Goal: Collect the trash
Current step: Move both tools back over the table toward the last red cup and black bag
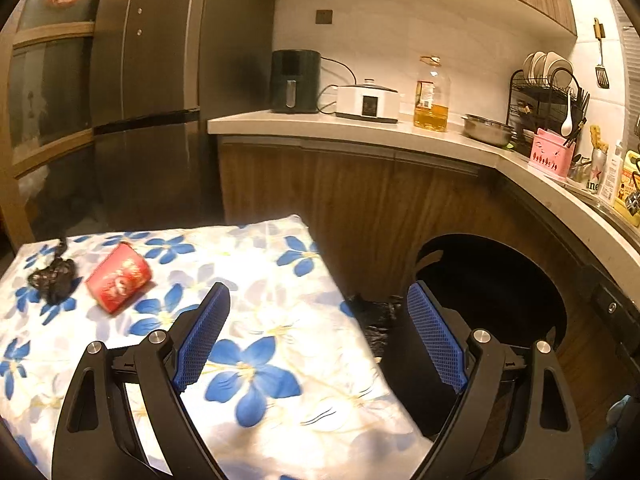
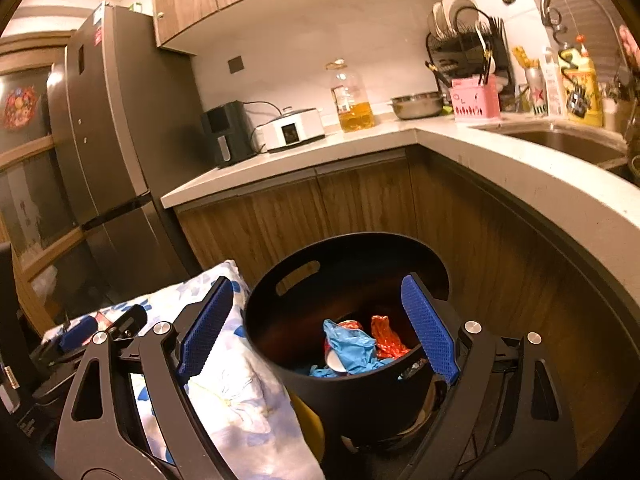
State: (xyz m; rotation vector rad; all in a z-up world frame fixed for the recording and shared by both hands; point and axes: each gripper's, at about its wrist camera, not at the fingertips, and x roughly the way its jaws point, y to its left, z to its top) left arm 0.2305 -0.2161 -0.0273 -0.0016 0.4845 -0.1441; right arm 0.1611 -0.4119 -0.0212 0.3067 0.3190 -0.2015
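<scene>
**Both grippers wide open, trash in the bin and on the table**

The left gripper (image 1: 316, 336) has its jaws spread wide apart. Nothing is between them. It hangs over a table with a blue flower cloth (image 1: 248, 264). Ahead of it and to its left, a red crushed cup (image 1: 119, 282) lies on its side on the cloth. Just past the cup, further left, sits a black crumpled bag (image 1: 54, 280). Both are well apart from the gripper. To its right, below the table edge, is the dark round bin (image 1: 492, 280).

The right gripper (image 2: 320, 326) is also wide open and holds nothing. The black bin (image 2: 344, 392) sits right in front of it, between its two blue pads (image 2: 430, 330). Down inside the bin lie a blue glove (image 2: 352, 346), a red shiny wrapper (image 2: 388, 338) and some more bits that are hard to make out. The table corner with the flower cloth is under the left finger, touching the side of the bin.
</scene>
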